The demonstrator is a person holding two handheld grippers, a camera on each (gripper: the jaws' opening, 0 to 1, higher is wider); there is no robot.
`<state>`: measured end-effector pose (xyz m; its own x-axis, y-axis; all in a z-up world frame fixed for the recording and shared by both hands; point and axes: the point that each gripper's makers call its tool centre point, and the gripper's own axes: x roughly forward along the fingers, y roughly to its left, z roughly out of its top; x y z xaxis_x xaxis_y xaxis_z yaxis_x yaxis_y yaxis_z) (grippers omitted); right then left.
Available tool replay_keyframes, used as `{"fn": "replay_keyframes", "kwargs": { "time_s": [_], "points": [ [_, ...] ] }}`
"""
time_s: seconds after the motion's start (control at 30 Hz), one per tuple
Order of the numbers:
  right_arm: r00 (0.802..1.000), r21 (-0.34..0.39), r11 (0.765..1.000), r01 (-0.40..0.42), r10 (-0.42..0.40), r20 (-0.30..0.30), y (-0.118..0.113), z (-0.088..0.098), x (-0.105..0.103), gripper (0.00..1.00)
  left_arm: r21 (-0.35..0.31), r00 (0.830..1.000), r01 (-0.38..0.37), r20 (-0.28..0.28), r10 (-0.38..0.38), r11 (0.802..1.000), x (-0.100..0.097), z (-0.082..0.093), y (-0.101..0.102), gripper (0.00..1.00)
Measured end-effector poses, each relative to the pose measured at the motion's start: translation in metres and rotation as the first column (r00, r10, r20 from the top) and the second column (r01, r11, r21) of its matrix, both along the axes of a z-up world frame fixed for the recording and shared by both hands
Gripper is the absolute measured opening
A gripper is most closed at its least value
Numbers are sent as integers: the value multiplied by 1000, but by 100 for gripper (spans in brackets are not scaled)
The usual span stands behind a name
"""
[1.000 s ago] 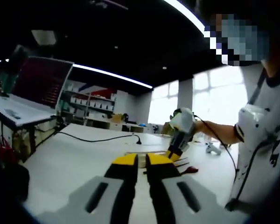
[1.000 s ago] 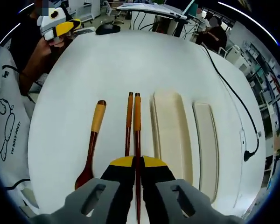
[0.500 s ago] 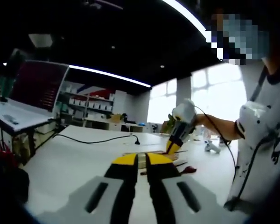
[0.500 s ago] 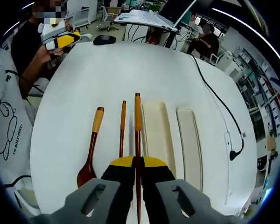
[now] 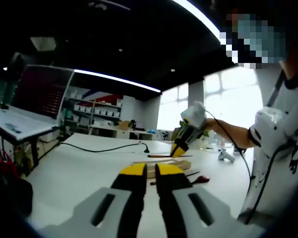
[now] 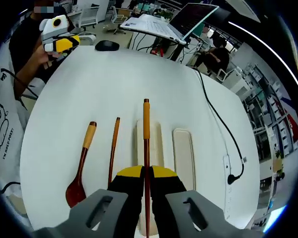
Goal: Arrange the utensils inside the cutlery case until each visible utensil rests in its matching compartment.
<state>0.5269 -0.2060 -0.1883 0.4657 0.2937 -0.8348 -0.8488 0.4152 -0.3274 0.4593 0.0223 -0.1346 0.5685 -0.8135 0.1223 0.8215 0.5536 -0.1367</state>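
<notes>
**Right tongs lift one chopstick clear; case still empty**

Left to right in the right gripper view: the spoon [image 6: 81,166] lies flat on the white counter [image 6: 114,79], bowl toward the camera. Just beside it lies the second chopstick [image 6: 112,148], apart from the spoon and just left of the cutlery case. Next is the held chopstick [image 6: 146,148], clamped between the closed jaws of the right tongs [image 6: 146,173] and running forward over the case's near tray [image 6: 150,144]. The other tray [image 6: 183,153] lies to the right, with a black cable [image 6: 216,124] past it.

Change: a second ago both chopsticks lay side by side and the case looked bigger. Now the things on the counter look smaller and one chopstick is left behind, so the right tongs have risen with one stick. Judgement: pick done, placement next. The stick hangs roughly lined up with the near tray, so lowering it there seems likely. Neither tray holds any utensil.

Left tongs [image 5: 150,171]: jaws nearly together with a thin gap, nothing gripped, low over the counter. Its view catches the right tongs [image 5: 179,148] raised with the thin stick poking out, above the case [image 5: 164,162] and the spoon's bowl [image 5: 202,179].

Remaining: three utensils to seat.
</notes>
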Motion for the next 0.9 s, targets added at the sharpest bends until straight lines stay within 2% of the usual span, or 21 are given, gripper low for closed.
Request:
{"fn": "replay_keyframes", "kwargs": {
  "time_s": [0.1, 0.13, 0.17, 0.9],
  "points": [
    [1000, -3, 1000, -18, 18, 25, 0, 0, 7, 2, 6, 1000, -1, -10, 1, 1000, 0, -5, -1, 7],
    [997, 31, 999, -11, 9, 76, 2, 5, 15, 2, 8, 1000, -2, -12, 2, 1000, 0, -6, -1, 7],
    [999, 23, 1000, -8, 7, 50, -1, 2, 12, 2, 9, 1000, -3, -15, 3, 1000, 1, -6, 0, 7],
    [1000, 7, 1000, 22, -22, -11, -19, -37, 25, 2, 18, 999, -10, -31, 11, 1000, 7, -13, 2, 7]
  ]
}}
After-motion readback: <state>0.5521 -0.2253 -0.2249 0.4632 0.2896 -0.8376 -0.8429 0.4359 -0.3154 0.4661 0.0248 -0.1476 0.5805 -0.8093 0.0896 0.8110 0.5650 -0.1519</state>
